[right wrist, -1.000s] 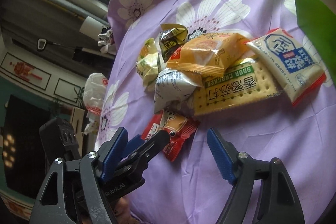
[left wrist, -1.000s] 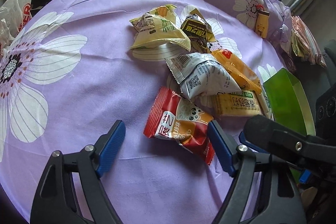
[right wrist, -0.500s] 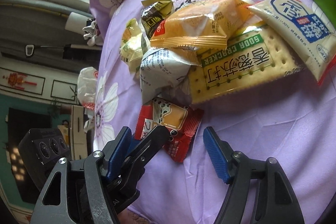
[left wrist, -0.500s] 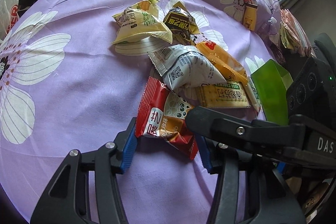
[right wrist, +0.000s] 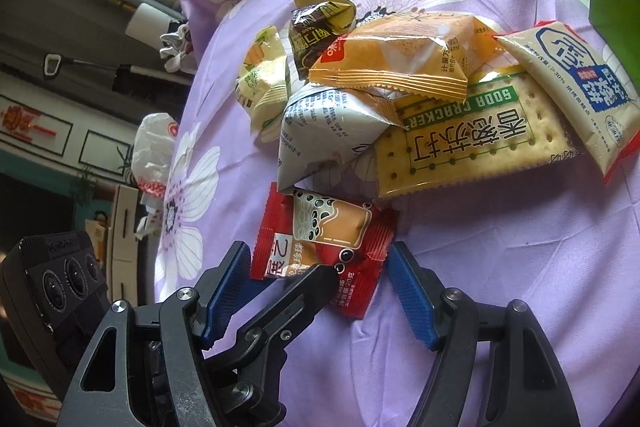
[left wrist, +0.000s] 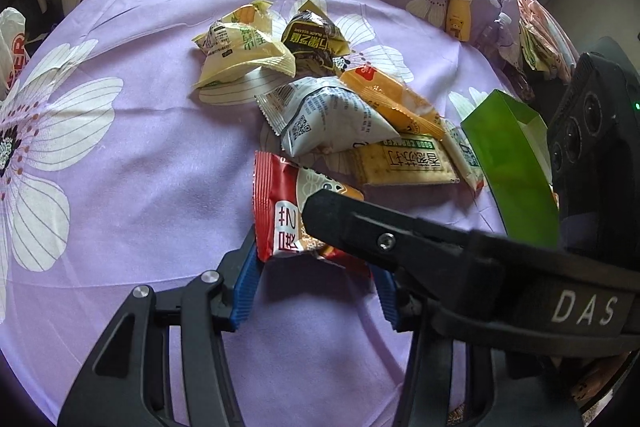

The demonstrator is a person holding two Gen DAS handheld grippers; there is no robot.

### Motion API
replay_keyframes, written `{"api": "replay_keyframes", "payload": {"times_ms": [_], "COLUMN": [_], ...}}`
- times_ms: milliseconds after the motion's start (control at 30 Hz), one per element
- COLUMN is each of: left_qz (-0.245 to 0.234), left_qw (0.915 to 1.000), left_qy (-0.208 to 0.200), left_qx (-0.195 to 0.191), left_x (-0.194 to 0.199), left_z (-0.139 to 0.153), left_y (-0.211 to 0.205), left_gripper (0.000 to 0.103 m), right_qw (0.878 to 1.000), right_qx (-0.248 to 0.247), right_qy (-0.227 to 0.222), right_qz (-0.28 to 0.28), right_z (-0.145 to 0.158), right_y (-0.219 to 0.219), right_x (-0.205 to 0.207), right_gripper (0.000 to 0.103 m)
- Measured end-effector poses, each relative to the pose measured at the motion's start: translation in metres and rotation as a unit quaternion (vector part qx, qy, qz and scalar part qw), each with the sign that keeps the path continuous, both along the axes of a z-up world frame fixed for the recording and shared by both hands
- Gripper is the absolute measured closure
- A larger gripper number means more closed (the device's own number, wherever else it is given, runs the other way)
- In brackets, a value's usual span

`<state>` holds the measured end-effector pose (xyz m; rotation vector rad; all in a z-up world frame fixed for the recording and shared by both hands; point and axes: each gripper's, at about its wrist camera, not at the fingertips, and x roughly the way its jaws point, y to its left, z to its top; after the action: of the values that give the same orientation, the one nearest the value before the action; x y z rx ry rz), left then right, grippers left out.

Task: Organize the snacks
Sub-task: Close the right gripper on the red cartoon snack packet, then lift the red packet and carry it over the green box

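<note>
Red snack packet at near edge of the snack pile | left gripper pinching its near end, jaws just closed (long axis pointing away) | right gripper spread astride the packet, not pressing.

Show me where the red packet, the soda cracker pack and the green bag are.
red packet (right wrist: 320, 243): right wrist view, on its printed front.
soda cracker pack (right wrist: 472, 135): right wrist view, on the middle of its label.
green bag (left wrist: 512, 163): left wrist view, on its broad side.
</note>
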<state>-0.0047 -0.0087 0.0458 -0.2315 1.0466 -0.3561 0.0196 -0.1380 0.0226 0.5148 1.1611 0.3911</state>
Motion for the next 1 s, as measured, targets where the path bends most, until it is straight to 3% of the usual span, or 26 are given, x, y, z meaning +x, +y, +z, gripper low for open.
{"api": "replay_keyframes", "payload": {"times_ms": [600,1000], "left_qz": [-0.006,-0.028], "left_qw": [0.9988,0.9943], "left_qy": [-0.048,-0.103], "left_qx": [-0.006,0.002], "left_x": [-0.015,-0.023], "left_z": [0.026,0.062], "left_y": [-0.008,-0.046], "left_gripper": [0.053,0.053], "right_qw": [0.995,0.986], "right_qx": [-0.05,-0.061], "right_qy": [-0.085,-0.155], "right_qz": [0.004,-0.029], "right_z": [0.04,0.082], "right_y": [0.0,-0.029], "right_x": [-0.02,-0.039], "right_gripper": [0.029,0.029]}}
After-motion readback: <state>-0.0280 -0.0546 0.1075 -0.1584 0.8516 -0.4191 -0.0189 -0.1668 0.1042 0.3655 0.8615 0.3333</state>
